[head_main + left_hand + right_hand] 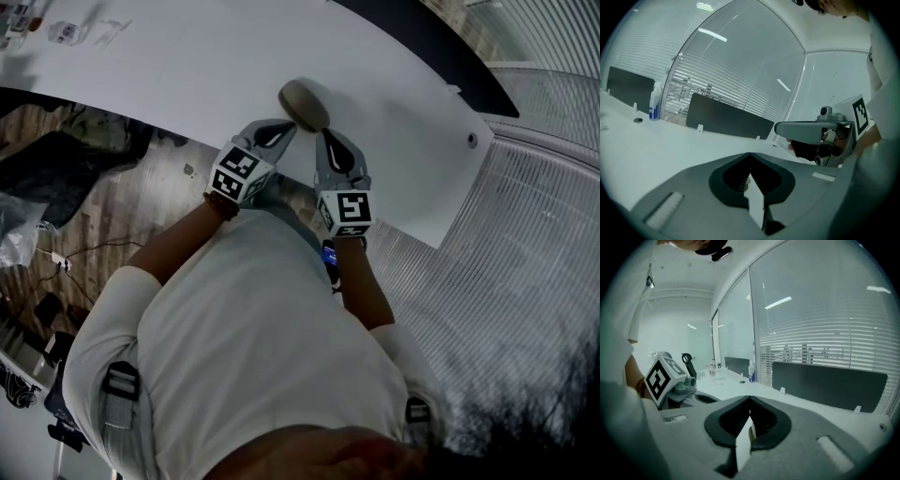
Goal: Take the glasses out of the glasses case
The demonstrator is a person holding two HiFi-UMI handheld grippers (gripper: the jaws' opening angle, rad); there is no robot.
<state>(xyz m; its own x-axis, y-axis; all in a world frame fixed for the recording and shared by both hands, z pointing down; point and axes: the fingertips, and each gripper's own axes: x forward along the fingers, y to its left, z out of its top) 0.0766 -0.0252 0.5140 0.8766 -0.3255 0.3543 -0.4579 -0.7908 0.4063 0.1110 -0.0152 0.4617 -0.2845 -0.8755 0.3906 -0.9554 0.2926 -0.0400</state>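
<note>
Glasses case (pixel 304 105) lying on the white desk (pixel 187 84) near its front edge, just ahead of and between the fingers of the left gripper (pixel 284 128) and right gripper (pixel 327 137), both pairs pressed together, empty, pointing toward it.

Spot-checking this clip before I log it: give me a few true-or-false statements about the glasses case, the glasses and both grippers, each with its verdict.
1. The left gripper and the right gripper both have their jaws together with nothing between them. True.
2. The right gripper holds the glasses case. False: the glasses case lies unheld on the table, just ahead of both grippers' tips.
3. The case sits near the edge of the white table. True.
4. The glasses already lie out on the table beside the case. False: no glasses are in view, and the case looks closed.
</note>
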